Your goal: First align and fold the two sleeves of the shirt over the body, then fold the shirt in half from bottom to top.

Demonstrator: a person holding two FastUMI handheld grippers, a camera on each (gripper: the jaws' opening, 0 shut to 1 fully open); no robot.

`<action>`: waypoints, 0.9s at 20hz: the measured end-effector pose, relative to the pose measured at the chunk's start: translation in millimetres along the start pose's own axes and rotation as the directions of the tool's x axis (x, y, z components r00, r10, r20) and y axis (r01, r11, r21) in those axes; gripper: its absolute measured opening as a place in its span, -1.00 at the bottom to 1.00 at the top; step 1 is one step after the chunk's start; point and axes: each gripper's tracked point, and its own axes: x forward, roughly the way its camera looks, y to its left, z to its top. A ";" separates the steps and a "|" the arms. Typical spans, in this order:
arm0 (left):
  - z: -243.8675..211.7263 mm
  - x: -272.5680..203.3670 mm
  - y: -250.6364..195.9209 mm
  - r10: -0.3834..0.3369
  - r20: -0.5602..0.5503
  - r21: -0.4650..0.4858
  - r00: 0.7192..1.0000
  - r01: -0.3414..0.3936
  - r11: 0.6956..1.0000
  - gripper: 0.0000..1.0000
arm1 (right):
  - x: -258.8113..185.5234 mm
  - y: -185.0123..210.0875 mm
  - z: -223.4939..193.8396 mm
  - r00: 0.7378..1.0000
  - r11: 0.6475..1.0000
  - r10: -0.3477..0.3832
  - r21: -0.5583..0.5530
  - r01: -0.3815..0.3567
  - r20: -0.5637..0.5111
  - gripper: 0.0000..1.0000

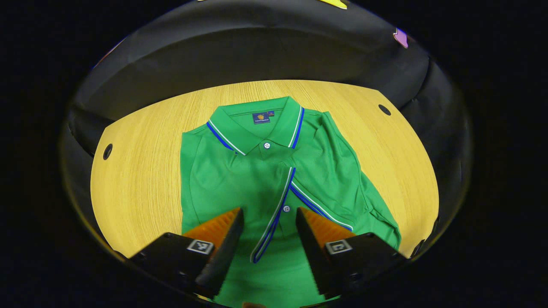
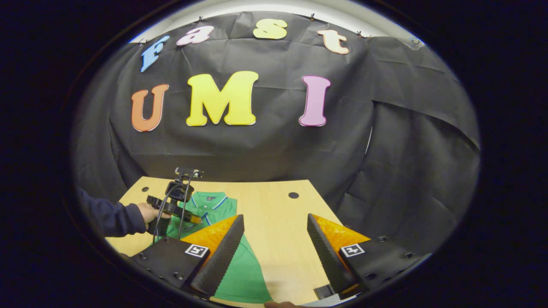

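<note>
- Left gripper view: green shirt (image 1: 261, 179) lies flat on the wooden counter (image 1: 141, 162), centre of frame, collar (image 1: 257, 124) toward the top, front side up.
- Both sleeves are folded over the body; the striped cuff edges (image 1: 295, 192) cross at lower centre, making a V near a white button (image 1: 286, 208).
- The sleeve on the frame's right (image 1: 351, 179) lies diagonally, its outer edge running down to the lower right.
- My left tool (image 1: 269, 216) is at bottom centre, fingers spread apart, nothing between them, above the shirt's lower body; contact with the fabric I cannot tell.
- Right gripper view: my right tool (image 2: 276, 222) is at bottom centre, fingers wide apart, holding nothing, bare counter (image 2: 274, 214) between them.
- Shirt (image 2: 239, 265) sits lower left in this view, partly behind my left-side finger.
- Farther off at middle left, a hand (image 2: 147, 212) with a dark sleeve (image 2: 107, 218) holds the other tool (image 2: 173, 201) over the shirt's collar end.
</note>
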 end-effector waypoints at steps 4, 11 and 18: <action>2.5 -33.7 13.0 0.026 0.074 -0.082 0.997 -0.020 0.996 0.97 | 3.4 5.6 -6.1 0.999 0.999 0.038 0.004 -0.038 -0.001 0.91; -5.0 -127.0 54.3 0.150 0.330 -0.158 0.932 -0.102 0.982 0.96 | 25.1 19.6 -66.0 0.990 0.994 0.093 -0.052 -0.099 -0.106 0.92; -85.1 -171.5 80.3 0.212 0.345 -0.196 0.914 -0.150 0.969 0.96 | 38.0 37.4 -153.9 0.940 0.977 0.164 -0.081 -0.196 -0.300 0.92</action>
